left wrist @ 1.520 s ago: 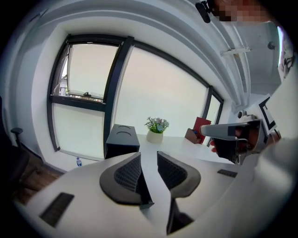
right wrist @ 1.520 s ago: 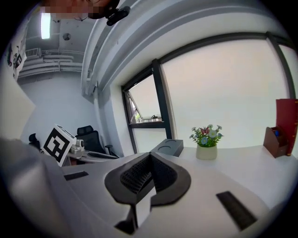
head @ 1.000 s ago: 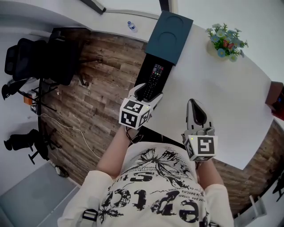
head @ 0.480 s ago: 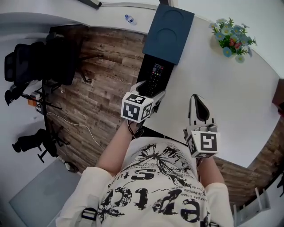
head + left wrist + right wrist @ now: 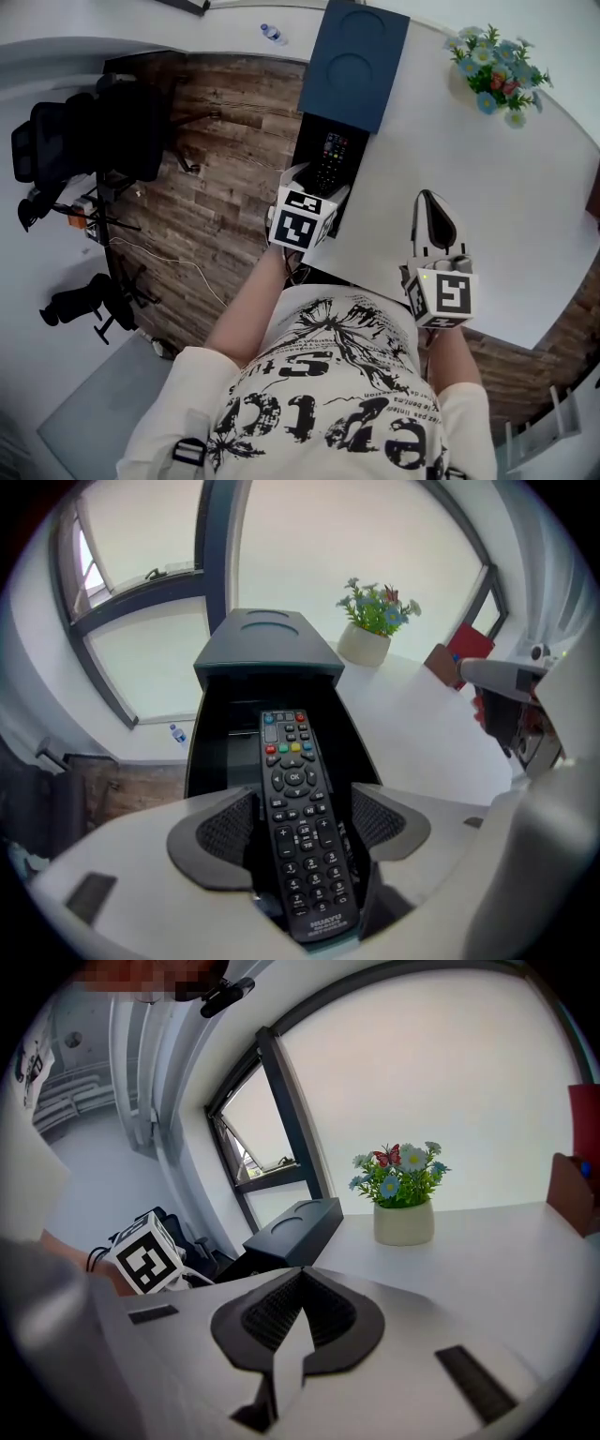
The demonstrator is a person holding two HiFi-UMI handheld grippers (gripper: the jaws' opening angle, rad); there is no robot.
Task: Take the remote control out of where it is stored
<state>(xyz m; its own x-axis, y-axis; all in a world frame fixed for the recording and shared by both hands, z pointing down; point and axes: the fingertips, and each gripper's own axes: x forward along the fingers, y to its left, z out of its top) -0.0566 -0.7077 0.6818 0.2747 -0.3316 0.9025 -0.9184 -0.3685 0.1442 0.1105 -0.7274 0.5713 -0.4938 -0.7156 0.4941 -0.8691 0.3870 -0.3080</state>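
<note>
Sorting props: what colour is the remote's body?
Black remote control, clearest in the left gripper view.

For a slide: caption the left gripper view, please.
Left gripper, jaws just opened wide, straddling the black remote control in its dark open box.

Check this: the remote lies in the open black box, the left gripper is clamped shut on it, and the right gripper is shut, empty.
Not clamped. The left gripper view shows the left gripper with jaws apart, having just been opening, the remote between them, unpressed. It does lie in the open black box; the right gripper is shut, empty.
</note>
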